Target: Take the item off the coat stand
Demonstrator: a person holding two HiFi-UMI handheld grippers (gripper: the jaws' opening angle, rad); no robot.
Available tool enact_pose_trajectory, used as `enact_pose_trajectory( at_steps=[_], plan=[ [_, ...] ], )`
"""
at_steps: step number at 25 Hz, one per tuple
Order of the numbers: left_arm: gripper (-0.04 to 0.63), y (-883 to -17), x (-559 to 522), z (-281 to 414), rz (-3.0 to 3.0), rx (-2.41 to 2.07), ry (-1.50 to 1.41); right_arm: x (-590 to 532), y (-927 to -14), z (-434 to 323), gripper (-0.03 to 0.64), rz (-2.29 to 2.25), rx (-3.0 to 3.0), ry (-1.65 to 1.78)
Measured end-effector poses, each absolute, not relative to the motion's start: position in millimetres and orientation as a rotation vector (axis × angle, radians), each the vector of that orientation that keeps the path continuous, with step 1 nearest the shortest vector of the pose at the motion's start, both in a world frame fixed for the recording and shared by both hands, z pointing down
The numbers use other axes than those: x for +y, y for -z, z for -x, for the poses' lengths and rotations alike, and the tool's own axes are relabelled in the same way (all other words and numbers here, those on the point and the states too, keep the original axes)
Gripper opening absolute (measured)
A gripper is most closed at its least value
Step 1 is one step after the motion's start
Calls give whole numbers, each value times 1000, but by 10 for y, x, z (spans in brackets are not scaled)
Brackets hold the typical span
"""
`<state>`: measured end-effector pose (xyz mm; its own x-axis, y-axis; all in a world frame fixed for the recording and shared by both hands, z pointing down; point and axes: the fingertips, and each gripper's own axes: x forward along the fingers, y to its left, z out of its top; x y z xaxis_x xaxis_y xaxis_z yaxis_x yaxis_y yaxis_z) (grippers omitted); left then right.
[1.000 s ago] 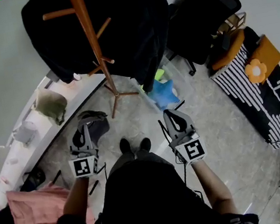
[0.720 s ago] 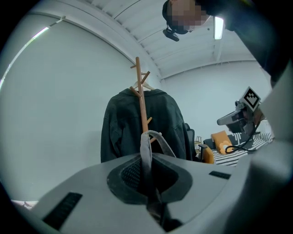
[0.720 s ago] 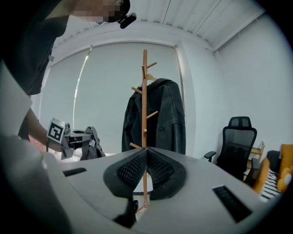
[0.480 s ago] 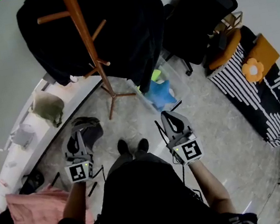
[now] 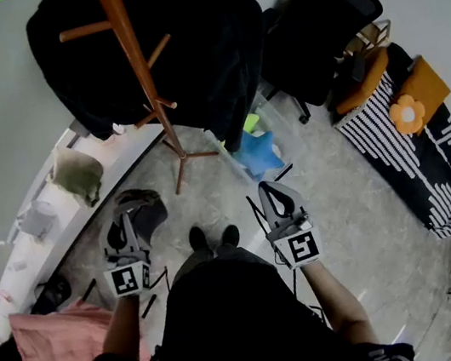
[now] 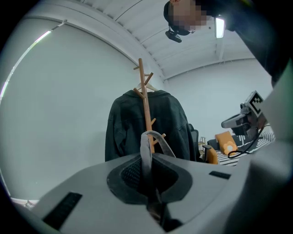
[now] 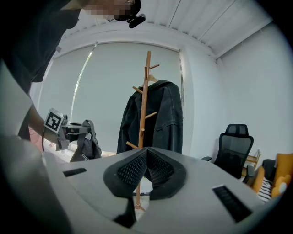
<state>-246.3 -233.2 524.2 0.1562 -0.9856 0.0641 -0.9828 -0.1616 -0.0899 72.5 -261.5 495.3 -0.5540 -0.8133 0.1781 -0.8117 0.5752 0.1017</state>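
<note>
- Left tongs (image 5: 123,226): jaws together, clamped on the flat grey webbing strap (image 6: 145,153) of a small, soft dark bag (image 5: 148,210).
- The bag hangs just beside these tongs, off the stand (image 5: 143,73) and well apart from it.
- The stand is a slim wooden pole with angled pegs and splayed feet. A limp black jacket (image 5: 204,49) is draped on it.
- Right tongs (image 5: 273,193): ribbed dark pads pressed together, nothing between them.
- Since a second ago, both tongs have drawn slightly back toward the person. The bag has come along with the left.
- A clear plastic bin (image 5: 287,128) near the stand's foot holds a blue star-shaped cushion (image 5: 257,152) and something green.
</note>
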Motion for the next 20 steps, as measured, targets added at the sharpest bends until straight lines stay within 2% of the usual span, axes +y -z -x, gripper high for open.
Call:
enact_pose_trajectory(
  at_steps=[20],
  plan=[
    [29,-5197,-2406,2396,2370,1990,143,-2694,-5005,-679,18,-1336,-2574,39]
  ],
)
